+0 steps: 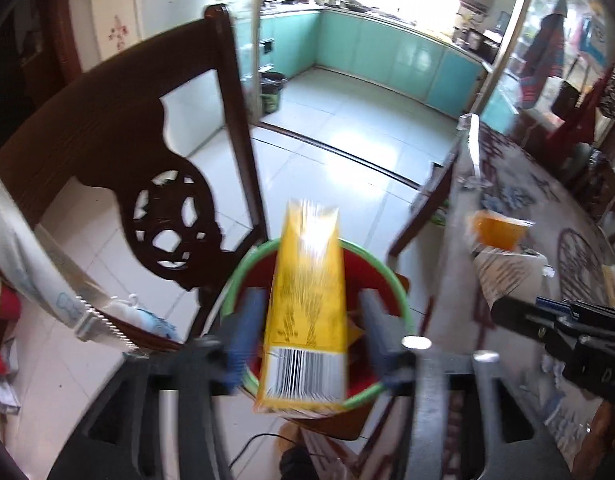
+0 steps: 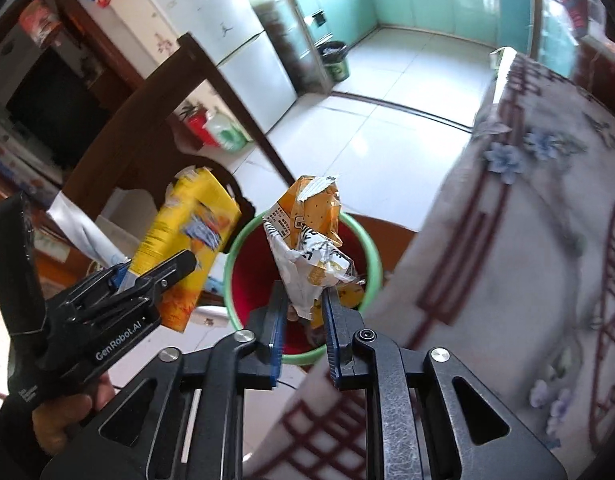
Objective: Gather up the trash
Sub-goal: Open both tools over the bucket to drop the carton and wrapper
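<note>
- Tabletop (image 2: 527, 220): covered with a floral cloth with red line pattern, on the right of both views.
- Dark carved wooden chair (image 1: 119, 128): stands left of the tabletop, its back toward the tiled floor (image 1: 339, 152).
- Bin (image 1: 243, 264): red inside, green rim, on the floor between chair and tabletop; some wrappers already lie at its bottom.
- Yellow carton (image 1: 307, 300): long box, barcode end nearest the left wrist camera, motion-blurred, directly above the bin opening. In the left wrist view it sits between the two blue-padded fingers with a visible gap on each side; in the right wrist view its lower end is at the fingertips, contact not resolvable.
- Left gripper (image 1: 309, 324): fingers spread apart, wider than the carton.
- Crumpled wrapper (image 2: 311, 248): orange and white, over the bin.
- Right gripper (image 2: 305, 316): fingers pinching the wrapper's lower end, held just above the bin rim beside the tabletop edge.
</note>
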A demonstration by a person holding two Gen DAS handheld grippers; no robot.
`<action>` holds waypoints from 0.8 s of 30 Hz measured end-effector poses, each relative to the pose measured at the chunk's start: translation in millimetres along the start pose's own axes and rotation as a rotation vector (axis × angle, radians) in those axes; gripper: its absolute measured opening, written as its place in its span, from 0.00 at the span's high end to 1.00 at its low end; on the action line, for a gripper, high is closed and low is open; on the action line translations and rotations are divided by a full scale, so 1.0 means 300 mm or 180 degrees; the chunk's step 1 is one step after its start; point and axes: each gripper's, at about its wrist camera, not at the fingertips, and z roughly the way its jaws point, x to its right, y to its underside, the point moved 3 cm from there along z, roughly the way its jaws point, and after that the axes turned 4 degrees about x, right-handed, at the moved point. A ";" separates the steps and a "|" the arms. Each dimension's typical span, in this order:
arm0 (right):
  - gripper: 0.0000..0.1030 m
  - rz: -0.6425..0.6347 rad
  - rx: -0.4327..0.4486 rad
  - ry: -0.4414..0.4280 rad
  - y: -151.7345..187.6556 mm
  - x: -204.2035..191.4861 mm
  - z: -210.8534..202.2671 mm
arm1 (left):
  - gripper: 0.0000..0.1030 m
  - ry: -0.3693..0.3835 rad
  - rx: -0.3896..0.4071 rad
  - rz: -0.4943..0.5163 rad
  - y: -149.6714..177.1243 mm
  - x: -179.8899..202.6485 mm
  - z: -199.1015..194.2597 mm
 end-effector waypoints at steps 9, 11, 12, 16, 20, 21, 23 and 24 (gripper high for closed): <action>0.19 0.0027 0.0386 0.0469 -0.012 -0.024 -0.128 | 0.30 0.0131 0.0297 0.0105 -0.036 0.048 -0.109; 0.15 0.0012 0.0550 0.0611 -0.018 -0.014 -0.192 | 0.30 0.0260 0.0353 0.0098 -0.046 0.088 -0.144; 0.12 -0.0004 0.0666 0.0714 -0.015 -0.007 -0.239 | 0.30 0.0352 0.0402 0.0110 -0.050 0.116 -0.165; 0.00 -0.0077 0.1057 0.1045 -0.028 0.029 -0.382 | 0.17 0.0606 0.0781 0.0153 -0.071 0.221 -0.268; 0.00 -0.0143 0.1295 0.1327 -0.020 0.061 -0.511 | 0.14 0.0746 0.1145 0.0204 -0.091 0.311 -0.362; 0.00 -0.0148 0.1378 0.1371 -0.017 0.066 -0.539 | 0.13 0.0812 0.1241 0.0199 -0.097 0.340 -0.394; 0.00 -0.0132 0.1590 0.1432 -0.007 0.075 -0.606 | 0.13 0.0913 0.1396 0.0172 -0.106 0.374 -0.450; 0.00 -0.0117 0.1722 0.1439 0.000 0.081 -0.644 | 0.13 0.0963 0.1515 0.0163 -0.108 0.389 -0.485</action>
